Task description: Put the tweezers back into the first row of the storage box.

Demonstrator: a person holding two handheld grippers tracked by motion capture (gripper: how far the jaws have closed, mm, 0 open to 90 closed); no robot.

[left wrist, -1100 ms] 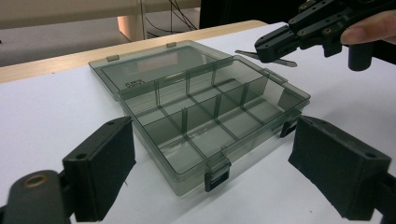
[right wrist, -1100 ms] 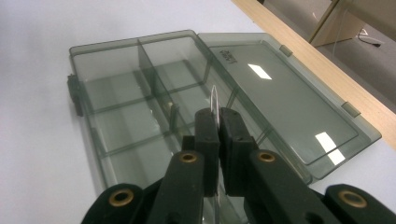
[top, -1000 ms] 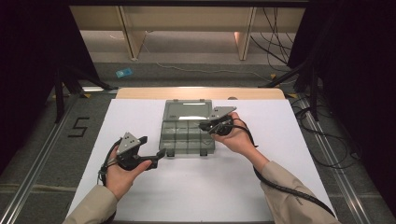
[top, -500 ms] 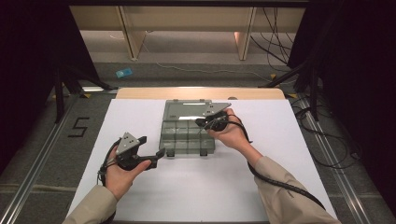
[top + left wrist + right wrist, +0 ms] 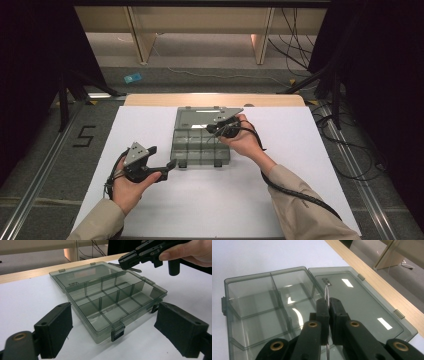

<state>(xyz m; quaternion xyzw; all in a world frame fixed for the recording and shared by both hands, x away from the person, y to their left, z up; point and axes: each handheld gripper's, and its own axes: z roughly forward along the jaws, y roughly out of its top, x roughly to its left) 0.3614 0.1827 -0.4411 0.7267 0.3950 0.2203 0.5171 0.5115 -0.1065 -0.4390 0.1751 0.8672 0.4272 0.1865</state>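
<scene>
A smoky translucent compartment box (image 5: pixel 200 150) lies open on the white table, its lid (image 5: pixel 199 116) flat behind it. My right gripper (image 5: pixel 211 129) hovers over the box's rear compartments, near the hinge. In the right gripper view its jaws (image 5: pixel 329 302) are shut on a thin pale strip (image 5: pixel 326 291) seen edge-on; I cannot tell what the strip is. My left gripper (image 5: pixel 162 156) rests at the box's front left corner, open and aimed at the box (image 5: pixel 112 302) with nothing between its pads (image 5: pixel 56 330). The right gripper (image 5: pixel 126 261) shows above the box's far side.
The table's wooden back edge (image 5: pixel 215 99) runs just behind the lid. White surface (image 5: pixel 300 165) spreads around the box. Beyond are the floor, shelving legs and cables (image 5: pixel 300 30). A cable trails from each gripper along the sleeves.
My right gripper has drifted a little to the left over the box, still shut on the strip. The left gripper has stayed put.
</scene>
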